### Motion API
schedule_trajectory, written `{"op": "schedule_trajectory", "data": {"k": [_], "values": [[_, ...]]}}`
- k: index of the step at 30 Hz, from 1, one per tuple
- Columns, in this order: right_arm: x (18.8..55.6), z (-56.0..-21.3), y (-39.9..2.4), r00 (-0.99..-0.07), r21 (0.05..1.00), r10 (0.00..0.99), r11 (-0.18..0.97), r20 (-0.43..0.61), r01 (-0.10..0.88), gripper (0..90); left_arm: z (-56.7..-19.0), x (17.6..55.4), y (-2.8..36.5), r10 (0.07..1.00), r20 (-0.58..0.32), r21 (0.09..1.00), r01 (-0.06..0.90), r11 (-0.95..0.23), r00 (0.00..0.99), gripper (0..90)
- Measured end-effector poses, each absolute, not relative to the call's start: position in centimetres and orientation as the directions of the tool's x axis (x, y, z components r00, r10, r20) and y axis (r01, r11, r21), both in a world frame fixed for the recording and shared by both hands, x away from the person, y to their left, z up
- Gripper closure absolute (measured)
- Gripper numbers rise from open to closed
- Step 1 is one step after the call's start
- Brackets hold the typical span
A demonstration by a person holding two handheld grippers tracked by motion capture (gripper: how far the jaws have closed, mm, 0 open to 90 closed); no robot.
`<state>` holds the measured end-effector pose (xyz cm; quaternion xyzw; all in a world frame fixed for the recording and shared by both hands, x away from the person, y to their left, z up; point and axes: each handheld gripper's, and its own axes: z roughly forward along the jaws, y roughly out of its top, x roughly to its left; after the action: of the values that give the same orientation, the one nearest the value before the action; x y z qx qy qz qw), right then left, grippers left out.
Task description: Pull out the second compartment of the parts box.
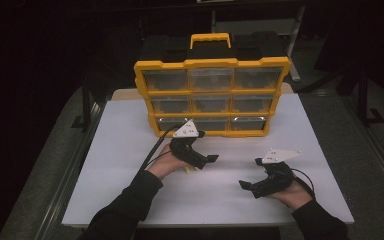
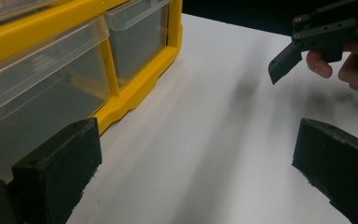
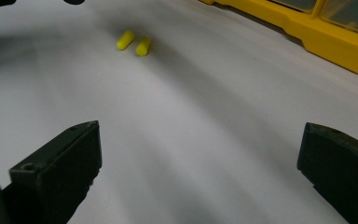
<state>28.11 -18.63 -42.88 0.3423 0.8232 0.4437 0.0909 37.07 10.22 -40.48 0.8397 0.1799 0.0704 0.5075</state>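
White table (image 1: 130, 150) under a dark room, and the yellow drawer organizer (image 1: 212, 97) stands upright at the back, drawers facing the person for easy reach. Left gripper (image 1: 211, 159) hovers before its bottom row, right gripper (image 1: 243, 184) beside it, both jaws wide apart. Two yellow plugs (image 3: 134, 43) lie loose between them, probably bound for a drawer.

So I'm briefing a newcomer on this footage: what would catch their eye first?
The yellow drawer organizer standing upright at the far side of the white table, its clear drawers facing the person. Next, two small yellow cylinders lying side by side on the table, and the left gripper and right gripper, both open and empty.
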Motion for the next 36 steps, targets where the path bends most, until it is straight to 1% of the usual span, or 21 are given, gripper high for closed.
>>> {"op": "schedule_trajectory", "data": {"k": [8,15,23,36], "values": [[28.09,-42.88,-18.67,-0.749,0.793,0.644,0.371,0.155,0.484,0.0,-40.8,37.21,9.37,0.367,-0.066,0.879,0.228,-0.419,0.928,0.8],[28.04,-42.9,-18.72,-0.749,0.792,0.644,0.372,0.155,0.484,0.0,-40.87,37.21,9.41,0.363,-0.066,0.882,0.224,-0.415,0.929,0.8],[28.05,-42.97,-18.61,-0.753,0.789,0.64,0.378,0.155,0.484,0.0,-40.82,37.2,9.52,0.362,-0.043,0.879,0.207,-0.43,0.931,0.8],[28.01,-42.97,-18.59,-0.756,0.789,0.637,0.382,0.152,0.481,0.0,-40.72,36.85,9.46,0.354,0.046,0.873,0.134,-0.468,0.934,0.8]]}}
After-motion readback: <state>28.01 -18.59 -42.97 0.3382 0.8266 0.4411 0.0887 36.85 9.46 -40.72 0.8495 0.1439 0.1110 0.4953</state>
